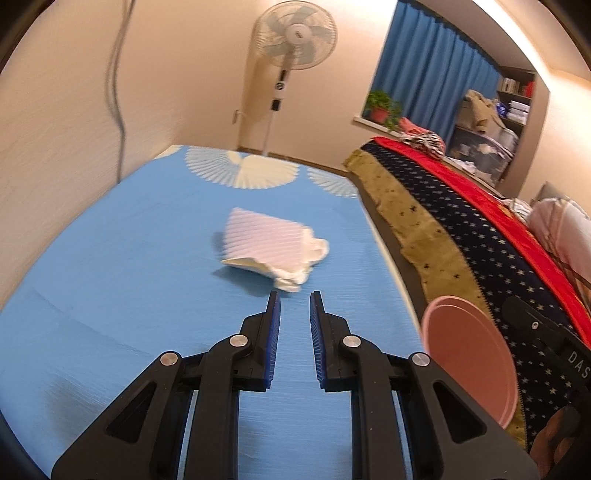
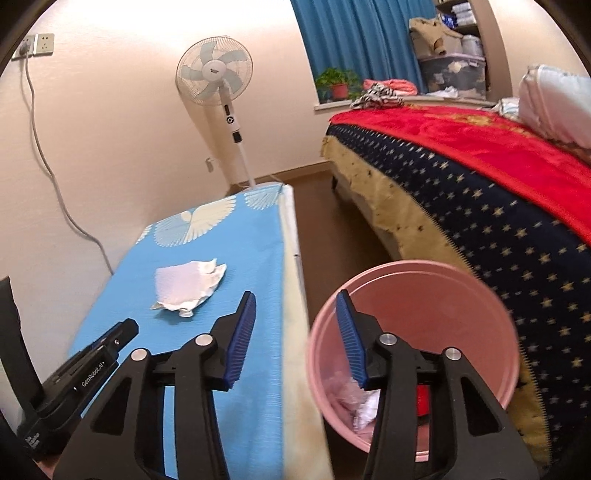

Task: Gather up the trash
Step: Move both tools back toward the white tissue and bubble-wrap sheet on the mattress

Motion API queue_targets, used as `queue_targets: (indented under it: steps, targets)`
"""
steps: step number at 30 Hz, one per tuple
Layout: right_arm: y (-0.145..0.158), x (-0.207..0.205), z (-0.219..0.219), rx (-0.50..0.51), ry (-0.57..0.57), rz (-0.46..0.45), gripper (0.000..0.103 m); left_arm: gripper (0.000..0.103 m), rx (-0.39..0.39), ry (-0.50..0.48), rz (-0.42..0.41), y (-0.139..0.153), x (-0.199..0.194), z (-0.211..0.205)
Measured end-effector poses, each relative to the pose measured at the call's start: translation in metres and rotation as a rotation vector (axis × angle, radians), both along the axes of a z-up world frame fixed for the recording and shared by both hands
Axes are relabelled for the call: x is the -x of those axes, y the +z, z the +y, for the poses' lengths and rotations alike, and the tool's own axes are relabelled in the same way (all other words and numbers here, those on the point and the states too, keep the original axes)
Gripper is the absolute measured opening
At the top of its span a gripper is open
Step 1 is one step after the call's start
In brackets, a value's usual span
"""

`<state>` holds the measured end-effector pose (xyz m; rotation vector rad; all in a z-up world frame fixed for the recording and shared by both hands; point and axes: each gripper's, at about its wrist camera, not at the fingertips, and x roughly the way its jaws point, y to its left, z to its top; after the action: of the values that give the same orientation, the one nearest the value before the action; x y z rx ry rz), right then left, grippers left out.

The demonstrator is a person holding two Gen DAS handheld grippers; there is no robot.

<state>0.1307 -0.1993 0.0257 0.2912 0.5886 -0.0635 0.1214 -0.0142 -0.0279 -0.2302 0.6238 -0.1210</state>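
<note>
- The left wrist view shows the left gripper (image 1: 294, 295) above the counter (image 1: 110, 277), which has a blue cover with white fan shapes. Its jaws are released, with a narrow gap, and they hold nothing.
- A crumpled white tissue (image 1: 271, 251) lies on the blue cover just ahead of the left fingertips, not touching them.
- In this view the pink bin (image 1: 469, 354) appears only as a slanted rim at the right edge, so its inside is hidden.
- The right wrist view looks down into the same pink bin (image 2: 443, 295), which stands on the floor between the counter (image 2: 258, 258) and the bed (image 2: 498, 221). At its bottom lie crumpled white and pale pink papers (image 2: 360, 400) and something red (image 2: 424, 400), partly hidden by the finger.
- The right gripper (image 2: 295, 295) has its jaws released wide and empty; the left finger is over the counter edge, the right finger over the bin.
- The tissue (image 2: 190, 288) is also visible here, on the counter, well left of the bin.
- Only the right wrist view shows the body of the left gripper (image 2: 92, 362) at the lower left, with the writing "GenRobot.AI" on it. In the left wrist view the other device at the right edge carries the letters "DAS", the rest is cut off.
- Both views show a white standing fan (image 1: 293, 35) by the wall; its label is too small to read. A wall socket with a plugged cable (image 2: 33, 46) is seen only in the right wrist view.
</note>
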Motion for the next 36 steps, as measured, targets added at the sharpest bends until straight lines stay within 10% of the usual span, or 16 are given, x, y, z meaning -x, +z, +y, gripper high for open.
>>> queue_targets:
  steps: [15,36]
  targets:
    - [-0.032,-0.062,0.041,-0.154,0.165,0.048,0.038,0.017,-0.013,0.185,-0.001,-0.010,-0.036,0.040]
    - [-0.060,-0.135,0.156,0.060,0.430,0.147,0.051,0.017,0.086,0.352,0.028,-0.008,-0.052,0.112]
